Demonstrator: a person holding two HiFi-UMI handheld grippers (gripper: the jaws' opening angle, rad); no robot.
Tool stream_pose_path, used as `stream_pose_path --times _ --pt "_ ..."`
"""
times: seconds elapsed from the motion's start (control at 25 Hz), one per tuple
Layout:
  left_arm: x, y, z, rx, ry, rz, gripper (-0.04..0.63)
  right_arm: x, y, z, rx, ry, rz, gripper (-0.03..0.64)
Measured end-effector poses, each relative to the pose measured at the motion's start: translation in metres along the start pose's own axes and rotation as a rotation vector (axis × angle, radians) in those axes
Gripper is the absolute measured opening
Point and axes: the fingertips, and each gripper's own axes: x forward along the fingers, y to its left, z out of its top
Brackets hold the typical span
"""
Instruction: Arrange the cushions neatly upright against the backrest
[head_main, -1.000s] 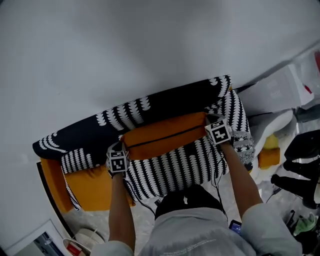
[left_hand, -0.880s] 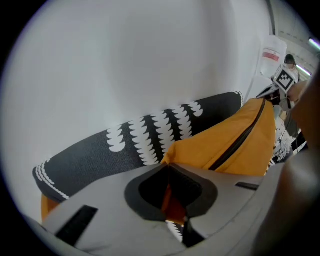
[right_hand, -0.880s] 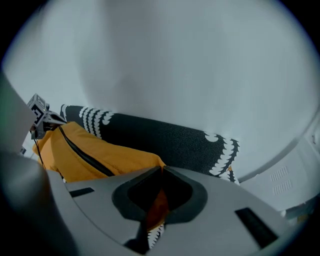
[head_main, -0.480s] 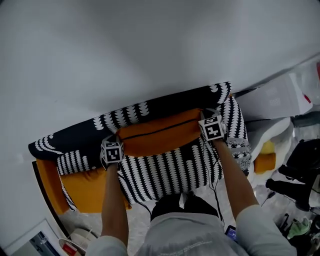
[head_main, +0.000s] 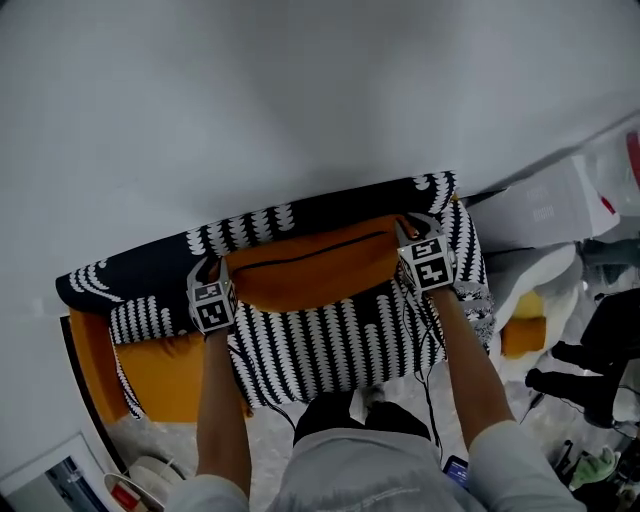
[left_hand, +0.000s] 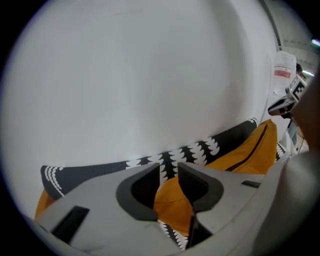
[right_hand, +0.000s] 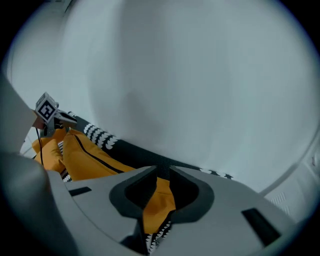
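A long orange cushion (head_main: 310, 265) with a dark zip stands on its edge against the black-and-white patterned backrest (head_main: 300, 213) of a small sofa. My left gripper (head_main: 220, 275) is at its left end and my right gripper (head_main: 408, 238) at its right end. In the left gripper view the jaws (left_hand: 169, 175) stand apart, having just been opening, with the cushion's corner (left_hand: 172, 202) loose between them. In the right gripper view the jaws (right_hand: 162, 182) have also just been opening, narrower, with an orange corner (right_hand: 159, 202) between the pads.
The patterned seat (head_main: 330, 345) lies in front of the cushion. A second orange cushion (head_main: 170, 372) and a patterned roll (head_main: 148, 320) sit at the sofa's left end. A grey wall (head_main: 300, 90) rises behind. Bags and clutter (head_main: 560, 300) crowd the floor at the right.
Both grippers have moved up and toward the backrest, carrying the orange cushion from the seat to stand against it. The cushion's ends now sit looser at the grippers.
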Motion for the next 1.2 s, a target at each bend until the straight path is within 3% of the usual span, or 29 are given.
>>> stream_pose_path --times 0.24,0.6,0.88,1.2 --pt "-0.056 -0.012 0.014 0.008 -0.089 0.001 0.133 -0.062 -0.007 -0.001 0.061 -0.066 -0.053 0.06" --pt "-0.162 -0.07 -0.002 0.041 -0.119 -0.057 0.121 -0.169 0.002 -0.024 0.057 -0.149 -0.058 0.051" --pt "-0.249 -0.131 -0.016 0.069 -0.2 -0.067 0.067 -0.259 0.005 -0.062 0.073 -0.195 -0.063 0.005" --pt "-0.363 -0.189 -0.032 0.116 -0.297 -0.076 0.015 -0.369 0.027 -0.091 0.06 -0.294 -0.027 0.003"
